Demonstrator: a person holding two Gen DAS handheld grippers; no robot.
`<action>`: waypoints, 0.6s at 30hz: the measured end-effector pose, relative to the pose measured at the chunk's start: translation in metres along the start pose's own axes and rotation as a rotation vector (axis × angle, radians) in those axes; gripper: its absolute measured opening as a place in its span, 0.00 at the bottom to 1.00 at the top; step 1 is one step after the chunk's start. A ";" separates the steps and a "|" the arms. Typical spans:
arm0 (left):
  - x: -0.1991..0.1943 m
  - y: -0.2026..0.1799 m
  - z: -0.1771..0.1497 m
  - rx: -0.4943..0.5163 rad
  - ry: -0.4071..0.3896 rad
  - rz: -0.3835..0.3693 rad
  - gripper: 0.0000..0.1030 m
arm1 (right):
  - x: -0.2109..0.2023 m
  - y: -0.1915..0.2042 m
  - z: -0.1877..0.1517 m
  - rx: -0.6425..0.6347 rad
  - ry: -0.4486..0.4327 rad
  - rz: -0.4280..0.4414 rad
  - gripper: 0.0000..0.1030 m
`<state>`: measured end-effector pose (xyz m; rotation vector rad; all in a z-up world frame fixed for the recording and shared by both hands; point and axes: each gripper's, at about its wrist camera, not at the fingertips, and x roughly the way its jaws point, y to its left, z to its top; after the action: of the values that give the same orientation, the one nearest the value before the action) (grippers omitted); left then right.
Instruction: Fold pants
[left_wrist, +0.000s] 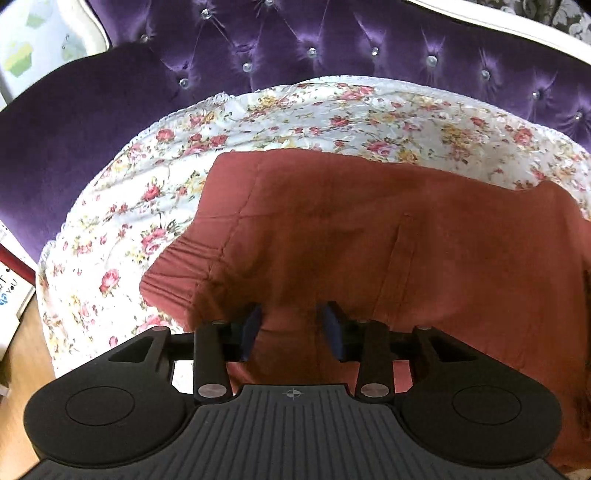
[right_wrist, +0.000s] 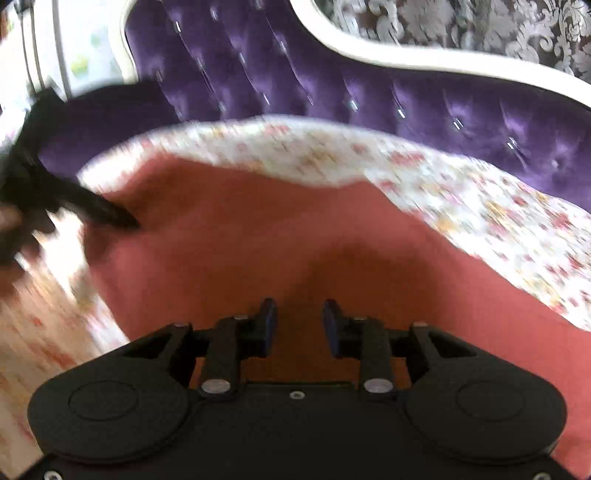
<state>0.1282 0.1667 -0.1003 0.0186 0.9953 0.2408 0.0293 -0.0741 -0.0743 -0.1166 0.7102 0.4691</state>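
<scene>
Folding seems between grasps: the rust pants (left_wrist: 369, 229) lie flat on the floral sheet (left_wrist: 122, 206). Left gripper (left_wrist: 291, 321) and right gripper (right_wrist: 299, 317) hang partly open, empty; next, pinch an edge.

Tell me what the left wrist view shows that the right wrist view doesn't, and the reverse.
Only the left wrist view: the gathered waistband of the pants, sharp, and the left gripper with open jaws over the cloth.
Only the right wrist view: patterned wallpaper, and the right gripper, jaws open, nothing between them.
Both: the red pants lying on the floral cover against the purple tufted sofa.
</scene>
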 end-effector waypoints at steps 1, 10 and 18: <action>0.002 -0.001 0.001 -0.008 0.002 -0.001 0.37 | 0.000 0.010 0.005 -0.016 -0.016 0.008 0.40; 0.007 0.006 0.003 -0.004 -0.022 -0.046 0.39 | 0.045 0.052 0.004 -0.117 0.085 -0.038 0.44; -0.026 0.067 -0.013 -0.190 -0.135 -0.227 0.41 | 0.051 0.042 0.013 -0.089 0.154 -0.019 0.52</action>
<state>0.0914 0.2249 -0.0776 -0.2478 0.8293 0.1230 0.0518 -0.0142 -0.0959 -0.2443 0.8382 0.4772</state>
